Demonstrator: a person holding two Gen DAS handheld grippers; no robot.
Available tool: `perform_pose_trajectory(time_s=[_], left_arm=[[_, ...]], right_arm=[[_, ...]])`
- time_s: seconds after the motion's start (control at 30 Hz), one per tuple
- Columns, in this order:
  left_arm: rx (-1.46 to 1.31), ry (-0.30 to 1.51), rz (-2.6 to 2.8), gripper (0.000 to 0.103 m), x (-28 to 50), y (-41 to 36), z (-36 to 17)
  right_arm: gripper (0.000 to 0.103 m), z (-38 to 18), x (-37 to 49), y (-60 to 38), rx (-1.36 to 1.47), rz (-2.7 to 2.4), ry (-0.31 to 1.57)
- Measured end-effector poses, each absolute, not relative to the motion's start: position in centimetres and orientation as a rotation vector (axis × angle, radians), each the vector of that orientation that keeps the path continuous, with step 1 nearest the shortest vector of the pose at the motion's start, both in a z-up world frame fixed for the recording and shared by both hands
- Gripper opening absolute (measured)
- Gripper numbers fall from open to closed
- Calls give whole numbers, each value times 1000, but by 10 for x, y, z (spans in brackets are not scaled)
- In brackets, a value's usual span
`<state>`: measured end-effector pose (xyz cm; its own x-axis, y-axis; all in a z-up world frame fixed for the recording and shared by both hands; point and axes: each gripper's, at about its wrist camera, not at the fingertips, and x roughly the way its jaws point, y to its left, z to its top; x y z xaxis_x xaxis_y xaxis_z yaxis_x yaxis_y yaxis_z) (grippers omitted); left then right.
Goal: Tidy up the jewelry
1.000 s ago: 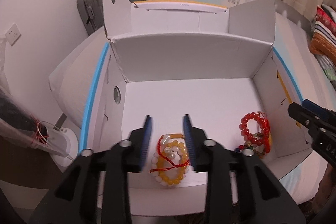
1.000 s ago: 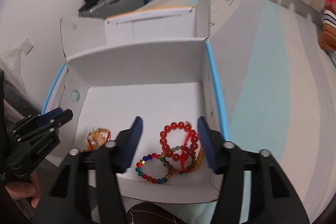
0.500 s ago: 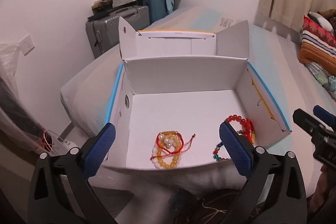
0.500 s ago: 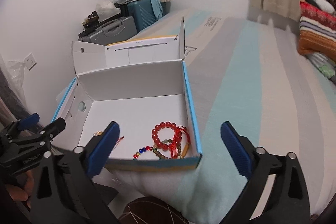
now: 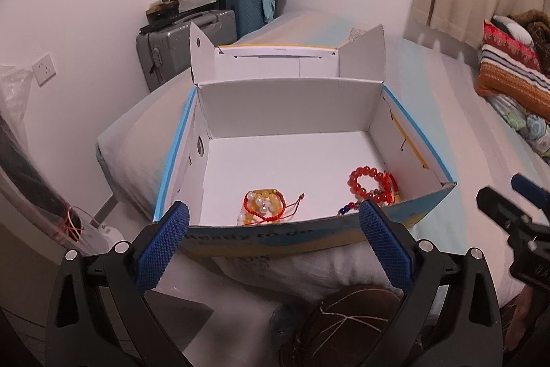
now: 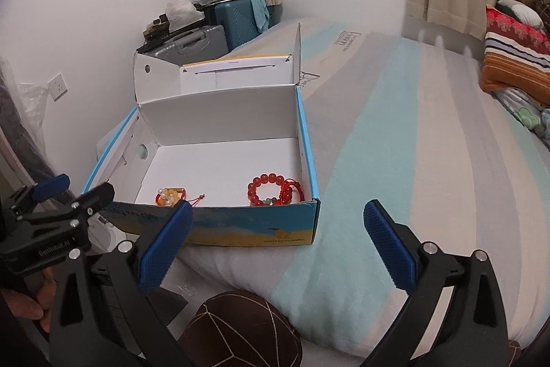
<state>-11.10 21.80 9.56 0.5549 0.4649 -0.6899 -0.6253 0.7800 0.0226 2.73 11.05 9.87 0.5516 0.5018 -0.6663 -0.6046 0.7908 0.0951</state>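
An open white cardboard box (image 5: 292,105) with blue edges sits on the bed, also in the right wrist view (image 6: 220,112). Inside lie a yellow and white bead bracelet with red cord (image 5: 263,205) (image 6: 170,196) at the front left and red bead bracelets (image 5: 373,183) (image 6: 271,190) at the front right, with a multicolour bead string partly hidden behind the front wall. My left gripper (image 5: 273,245) is wide open and empty, in front of the box. My right gripper (image 6: 275,245) is wide open and empty, in front of the box's right corner.
The bed (image 6: 395,133) has a striped teal and grey cover. Suitcases (image 5: 185,43) with clutter stand against the far wall. Folded striped blankets (image 5: 508,64) lie at the right. A brown ball-like object (image 6: 240,329) sits below the grippers.
Both grippers have opened wide and pulled back out of the box toward me. The bracelets stay lying in the box.
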Motion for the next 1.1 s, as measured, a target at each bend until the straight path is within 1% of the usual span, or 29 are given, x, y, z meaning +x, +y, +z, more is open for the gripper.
perform_pose_trajectory(time_s=[1.1], left_arm=[[-229, 768, 630, 97, -111, 206, 88]], right_arm=[[95, 89, 21, 116, -203, 624, 759]])
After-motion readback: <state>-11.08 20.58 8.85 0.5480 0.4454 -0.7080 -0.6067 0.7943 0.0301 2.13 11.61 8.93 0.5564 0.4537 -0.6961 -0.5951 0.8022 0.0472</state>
